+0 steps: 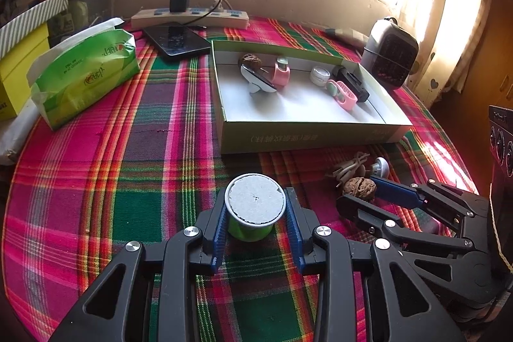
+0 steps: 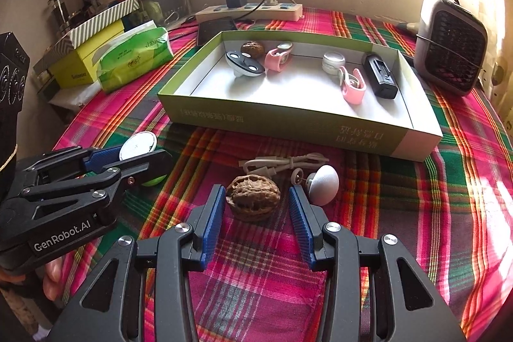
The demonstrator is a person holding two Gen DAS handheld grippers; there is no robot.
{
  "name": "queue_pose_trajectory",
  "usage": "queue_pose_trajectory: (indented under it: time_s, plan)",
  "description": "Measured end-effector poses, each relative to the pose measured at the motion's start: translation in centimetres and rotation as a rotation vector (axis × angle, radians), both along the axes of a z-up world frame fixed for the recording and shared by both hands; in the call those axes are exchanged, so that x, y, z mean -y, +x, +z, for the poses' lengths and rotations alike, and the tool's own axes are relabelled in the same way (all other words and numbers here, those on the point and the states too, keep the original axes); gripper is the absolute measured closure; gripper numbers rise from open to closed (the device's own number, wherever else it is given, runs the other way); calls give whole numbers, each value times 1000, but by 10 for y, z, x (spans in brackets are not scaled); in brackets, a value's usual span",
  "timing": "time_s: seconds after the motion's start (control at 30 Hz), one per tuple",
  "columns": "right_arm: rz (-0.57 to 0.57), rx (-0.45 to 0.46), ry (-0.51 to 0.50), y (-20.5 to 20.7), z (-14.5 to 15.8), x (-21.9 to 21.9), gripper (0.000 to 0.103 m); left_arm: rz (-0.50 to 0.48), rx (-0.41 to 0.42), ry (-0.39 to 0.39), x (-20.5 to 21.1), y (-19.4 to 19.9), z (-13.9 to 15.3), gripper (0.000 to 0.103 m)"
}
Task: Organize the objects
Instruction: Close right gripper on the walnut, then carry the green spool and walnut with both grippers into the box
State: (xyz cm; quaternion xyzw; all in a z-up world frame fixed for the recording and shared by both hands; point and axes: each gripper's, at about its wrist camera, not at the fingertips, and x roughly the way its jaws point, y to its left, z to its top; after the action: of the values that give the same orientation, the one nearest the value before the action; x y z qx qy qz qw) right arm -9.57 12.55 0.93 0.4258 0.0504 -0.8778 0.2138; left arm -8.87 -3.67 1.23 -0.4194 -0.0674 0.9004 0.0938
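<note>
My left gripper [image 1: 255,209] is open around a small green cup with a white lid [image 1: 255,207]; a narrow gap shows on each side. It also shows in the right wrist view [image 2: 138,146]. My right gripper [image 2: 253,201] is open around a walnut [image 2: 252,197] on the plaid cloth, not touching it; the walnut also shows in the left wrist view [image 1: 359,187]. A white cable [image 2: 282,164] and a white dome-shaped object [image 2: 323,184] lie just beyond. The open green box [image 2: 288,120] holds another walnut, pink clips, a small jar and a black device.
A green tissue pack [image 1: 86,76] and yellow box [image 1: 19,63] stand at the left. A phone [image 1: 176,42] and power strip [image 1: 189,16] lie behind the box. A small heater [image 2: 452,47] stands at the right, by the table's edge.
</note>
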Motion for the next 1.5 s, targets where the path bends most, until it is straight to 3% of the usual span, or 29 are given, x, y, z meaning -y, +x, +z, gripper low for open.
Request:
queue_pose_trajectory:
  time_s: [0.07,1.5]
  plan:
    - [-1,1,-6,0,0,-1,68,-1,0,-1,0,0,0,72]
    - [0,-17,-34,7,9,-5,68,-16,-37,-2,-1,6,10,76]
